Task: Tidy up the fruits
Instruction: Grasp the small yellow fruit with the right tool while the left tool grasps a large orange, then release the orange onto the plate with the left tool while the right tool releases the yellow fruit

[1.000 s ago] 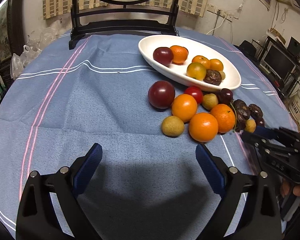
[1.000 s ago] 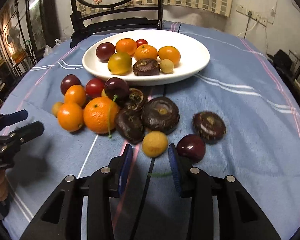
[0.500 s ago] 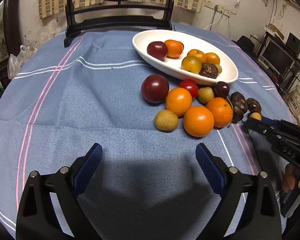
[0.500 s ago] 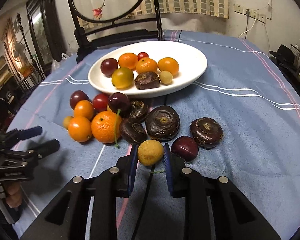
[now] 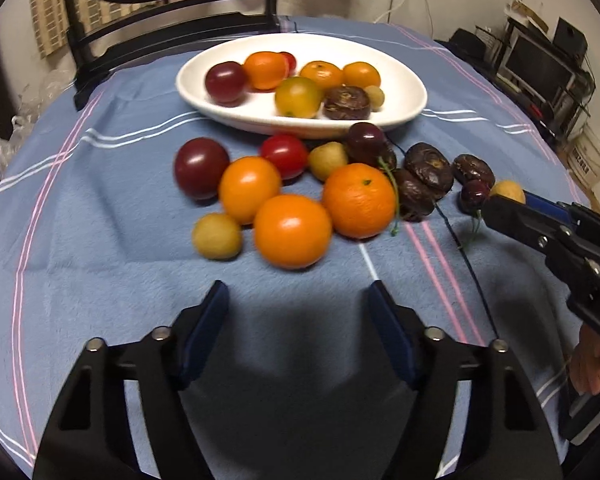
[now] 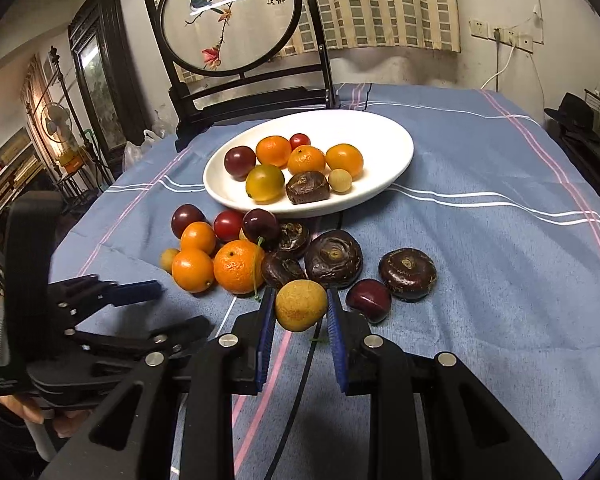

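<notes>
Changes since the earlier views: right gripper (image 6: 301,312) has closed on the small yellow fruit (image 6: 301,305) it was straddling and raised it off the blue tablecloth (image 6: 480,300); left gripper (image 5: 298,312) has come nearer the loose pile, its jaws just narrowed to about half width with nothing between them. Present holdings: yellow fruit clamped between the right pads, hanging just beside a dark cherry (image 6: 369,301) and the brown chestnut-like pieces; white plate (image 6: 396,152) beyond the pile, already carrying nine or so fruits, with bare space on its right side. Handling note, as judgement: keep the clamp firm but gentle, since a round smooth fruit may squirt out; carry it high over the pile, lower onto the bare plate area, and release only when low, lest it roll.
</notes>
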Available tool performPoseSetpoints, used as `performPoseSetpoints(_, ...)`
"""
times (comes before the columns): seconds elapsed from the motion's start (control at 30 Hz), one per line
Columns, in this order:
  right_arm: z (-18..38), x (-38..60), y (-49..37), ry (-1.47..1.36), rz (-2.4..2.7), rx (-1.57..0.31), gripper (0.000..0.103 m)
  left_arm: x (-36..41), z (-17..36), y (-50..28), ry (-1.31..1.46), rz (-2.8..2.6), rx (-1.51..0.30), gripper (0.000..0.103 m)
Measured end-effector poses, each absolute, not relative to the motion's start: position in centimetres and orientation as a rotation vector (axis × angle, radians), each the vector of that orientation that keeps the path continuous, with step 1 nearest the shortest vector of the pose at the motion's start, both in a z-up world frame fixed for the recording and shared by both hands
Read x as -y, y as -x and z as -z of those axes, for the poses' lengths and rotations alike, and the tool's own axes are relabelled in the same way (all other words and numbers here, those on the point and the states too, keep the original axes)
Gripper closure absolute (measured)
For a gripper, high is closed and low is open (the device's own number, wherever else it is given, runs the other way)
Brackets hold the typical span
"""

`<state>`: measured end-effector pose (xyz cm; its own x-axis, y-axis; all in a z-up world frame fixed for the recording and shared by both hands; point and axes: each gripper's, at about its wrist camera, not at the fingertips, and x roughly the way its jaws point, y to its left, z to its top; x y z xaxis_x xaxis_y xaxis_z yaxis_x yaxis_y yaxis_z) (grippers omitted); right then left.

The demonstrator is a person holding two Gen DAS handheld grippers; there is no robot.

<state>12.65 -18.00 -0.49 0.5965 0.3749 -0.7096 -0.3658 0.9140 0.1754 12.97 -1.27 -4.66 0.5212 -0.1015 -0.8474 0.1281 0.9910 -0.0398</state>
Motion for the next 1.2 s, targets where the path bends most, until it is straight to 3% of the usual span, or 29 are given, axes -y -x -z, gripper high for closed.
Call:
performPoseSetpoints(0.33, 0.6, 17.9, -12.5, -0.019, -0.455, -0.844, 0.077, 1.6, 4.6, -15.6, -0.020, 0.132, -1.014, 0.046)
performPoseSetpoints(0.47, 0.7, 17.8, -12.6, -0.016, -0.452, -0.852, 0.077, 1.9, 4.5, -15.6, -0.057, 0.154, -0.999, 0.064)
performPoseSetpoints(0.9, -0.6, 18.0, -12.3, -0.042, -0.467, -0.763, 0.077, -0.1, 1.1, -12.2, -0.032, 0.196, -0.936, 0.064)
performPoseSetpoints(1.2, -4.8, 15.2, -14.1, 0.095, -0.512, -0.673, 0.078, -0.4, -2.8, -16.4, -0.052, 0.193, -0.866, 0.064)
